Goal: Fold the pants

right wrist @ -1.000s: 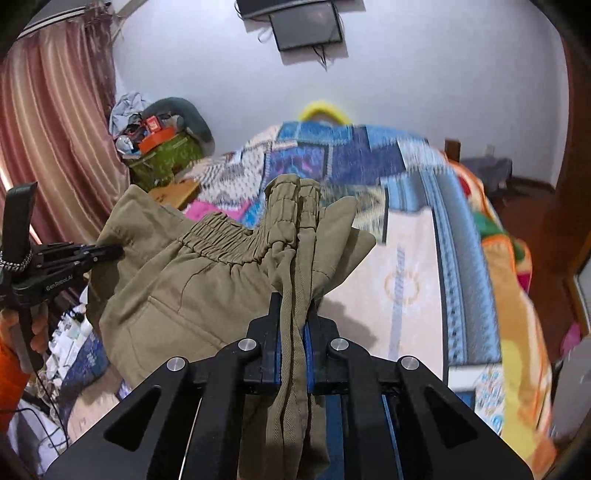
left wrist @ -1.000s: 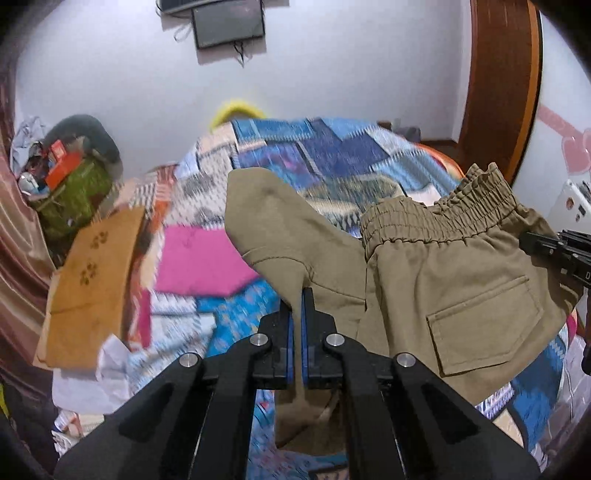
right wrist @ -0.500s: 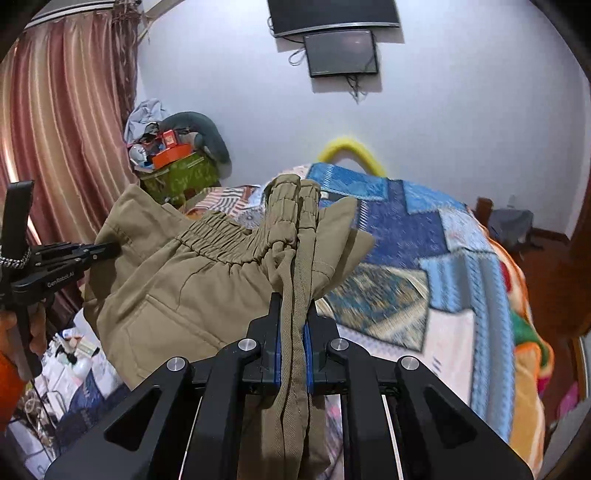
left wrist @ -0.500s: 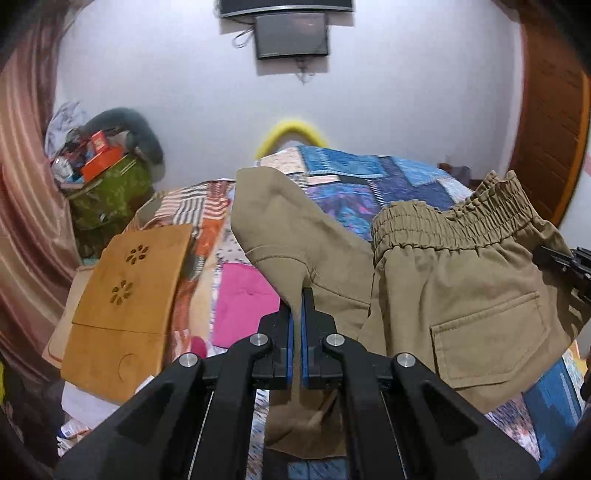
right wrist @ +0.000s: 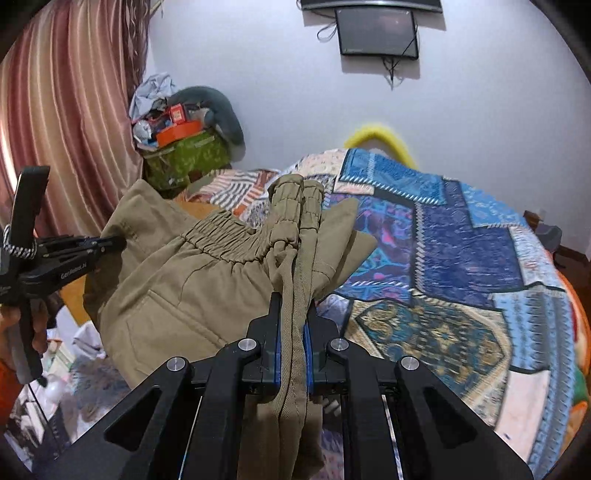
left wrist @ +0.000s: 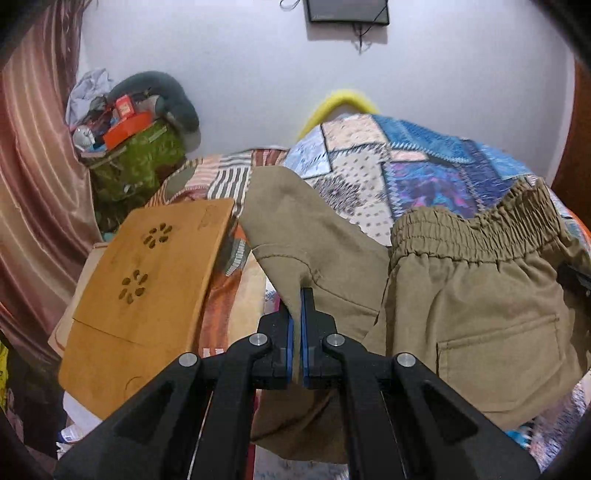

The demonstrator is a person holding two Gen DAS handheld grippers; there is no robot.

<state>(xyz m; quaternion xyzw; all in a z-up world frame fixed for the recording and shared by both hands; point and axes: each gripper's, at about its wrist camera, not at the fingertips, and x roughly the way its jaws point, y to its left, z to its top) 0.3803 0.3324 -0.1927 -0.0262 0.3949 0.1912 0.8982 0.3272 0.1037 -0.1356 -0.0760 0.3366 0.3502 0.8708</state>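
Khaki pants (left wrist: 476,295) with an elastic waistband and a back pocket hang in the air above the bed, held between both grippers. My left gripper (left wrist: 296,295) is shut on a cloth edge of the pants. My right gripper (right wrist: 293,299) is shut on the bunched waistband and drawstring of the pants (right wrist: 192,280). The left gripper also shows in the right wrist view (right wrist: 110,242) at the left, pinching the far corner. The lower part of the pants is hidden below the grippers.
A bed with a patchwork quilt (right wrist: 461,258) lies ahead. A wooden lap board (left wrist: 147,288) rests at the bed's left. A green bag piled with clutter (left wrist: 136,158) stands by the curtain (right wrist: 66,110). A screen (right wrist: 378,31) hangs on the white wall.
Both grippers have risen and tilted upward with the pants, so the wall and the screen fill more of each view. Both grips are unchanged.
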